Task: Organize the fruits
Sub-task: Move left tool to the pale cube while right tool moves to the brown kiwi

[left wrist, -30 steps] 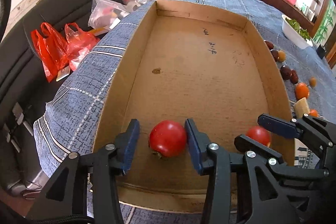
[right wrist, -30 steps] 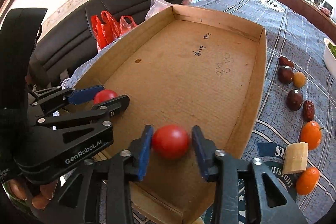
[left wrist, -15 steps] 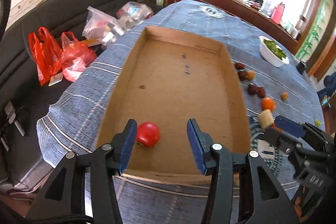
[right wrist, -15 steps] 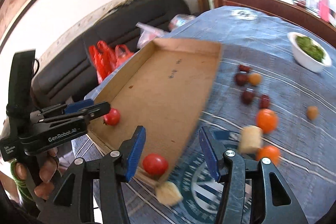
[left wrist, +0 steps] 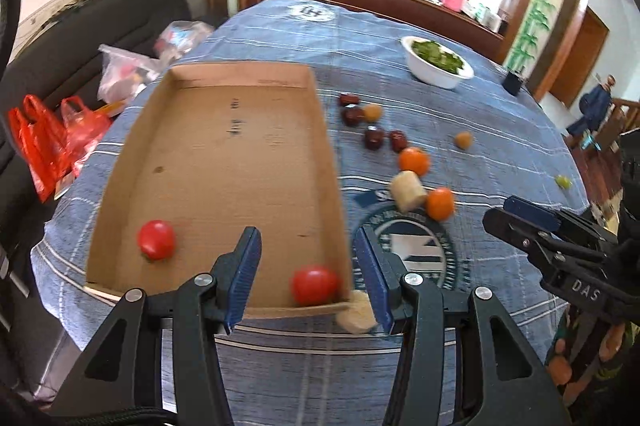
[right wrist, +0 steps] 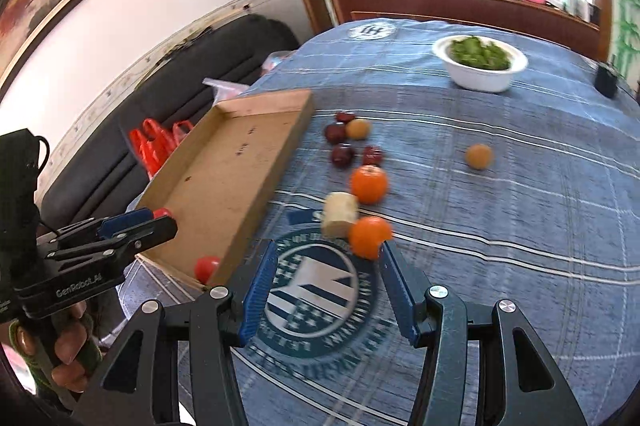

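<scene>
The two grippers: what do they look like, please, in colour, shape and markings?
Both are black frames with silver bolts and two blue ribbed pads. The left gripper reads "GenRobot.AI" on its side, seen from the right wrist camera. The right gripper shows "DAS" on its body, seen from the left wrist camera.

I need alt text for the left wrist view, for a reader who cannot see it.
The open left gripper hovers over the near end of a cardboard tray holding two red tomatoes. To the tray's right, oranges, dark fruits and a white bowl of greens sit on a blue tablecloth.
</scene>
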Motion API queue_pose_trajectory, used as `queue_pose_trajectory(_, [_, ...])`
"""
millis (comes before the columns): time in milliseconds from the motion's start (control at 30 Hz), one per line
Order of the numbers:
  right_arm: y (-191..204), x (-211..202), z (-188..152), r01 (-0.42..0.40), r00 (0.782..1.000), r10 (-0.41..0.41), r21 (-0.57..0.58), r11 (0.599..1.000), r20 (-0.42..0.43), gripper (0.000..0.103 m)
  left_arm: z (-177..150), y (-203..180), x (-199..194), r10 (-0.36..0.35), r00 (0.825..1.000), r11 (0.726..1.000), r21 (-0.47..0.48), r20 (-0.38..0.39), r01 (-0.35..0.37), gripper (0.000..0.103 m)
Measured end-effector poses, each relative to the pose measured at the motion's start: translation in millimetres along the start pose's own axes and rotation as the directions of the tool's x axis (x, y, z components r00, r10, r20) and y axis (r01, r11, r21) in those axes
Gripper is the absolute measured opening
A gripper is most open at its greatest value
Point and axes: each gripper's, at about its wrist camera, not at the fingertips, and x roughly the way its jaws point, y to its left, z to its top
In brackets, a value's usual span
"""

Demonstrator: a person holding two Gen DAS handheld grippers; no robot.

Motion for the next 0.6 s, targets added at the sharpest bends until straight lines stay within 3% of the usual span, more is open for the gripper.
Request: queue_pose_trajectory(600, [-57,-16,-12,0.059,0.998,-0.062,0.102,0.993,0.020,0.055,0,-65,21,-0.046,0.997,0.993,0.106,-0.062,0.053,0.048])
